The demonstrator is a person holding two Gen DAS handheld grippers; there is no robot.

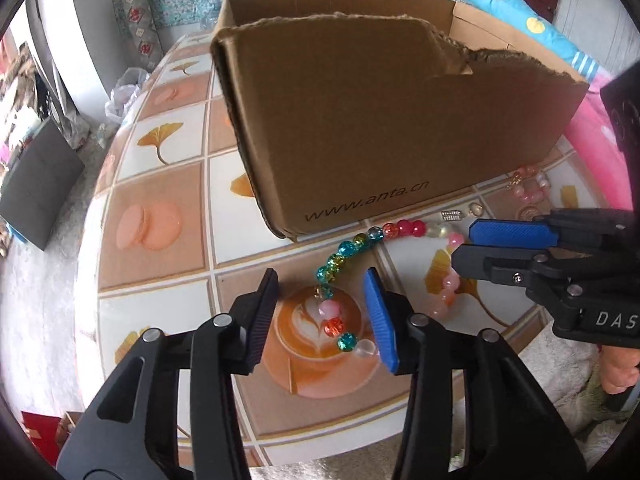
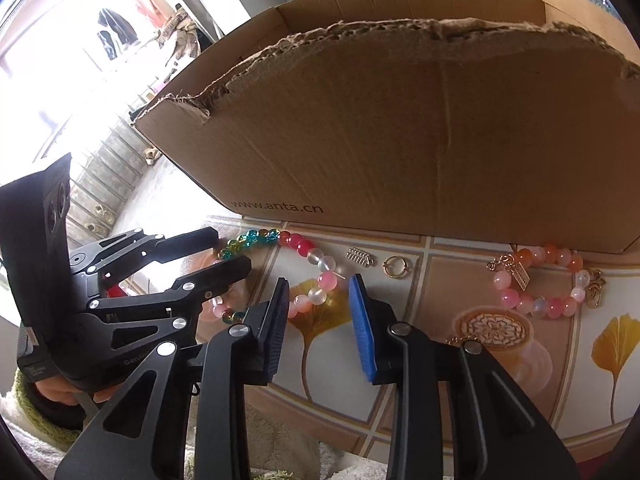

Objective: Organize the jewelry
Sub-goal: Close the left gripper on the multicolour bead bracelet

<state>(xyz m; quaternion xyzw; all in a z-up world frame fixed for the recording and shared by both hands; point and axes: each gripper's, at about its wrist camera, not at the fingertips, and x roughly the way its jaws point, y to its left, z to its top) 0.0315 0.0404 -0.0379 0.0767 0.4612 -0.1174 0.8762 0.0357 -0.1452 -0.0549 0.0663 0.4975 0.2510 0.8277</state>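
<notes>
Sitting at the back of the tiled table (image 1: 168,216): a torn cardboard box (image 1: 384,128), open-topped, filling most of both views.

Lying in front of the box, on the tiles: a multicoloured bead bracelet (image 1: 340,258), curving from near the box corner down across a printed coffee cup; a second, pink bracelet (image 2: 536,284) with gold charms, well apart to the right; between them a small spring clasp (image 2: 360,258) and a gold ring (image 2: 395,267).

Probably handling light and floppy, that bead strand: hard, smooth, rolling beads on a soft cord, likely slipping if pinched on one bead. Better taking hold across the cord between two beads, or scooping a short run of beads.

Angling steeply down over the lower end of the strand: left gripper (image 1: 320,312), jaws partly open, beads lying between the pads, pads not yet pressing on them.

Reaching in from the right, also tilted down: right gripper (image 2: 319,312), jaws narrower, straddling pink beads at the strand's other end, not visibly clamped on them.
</notes>
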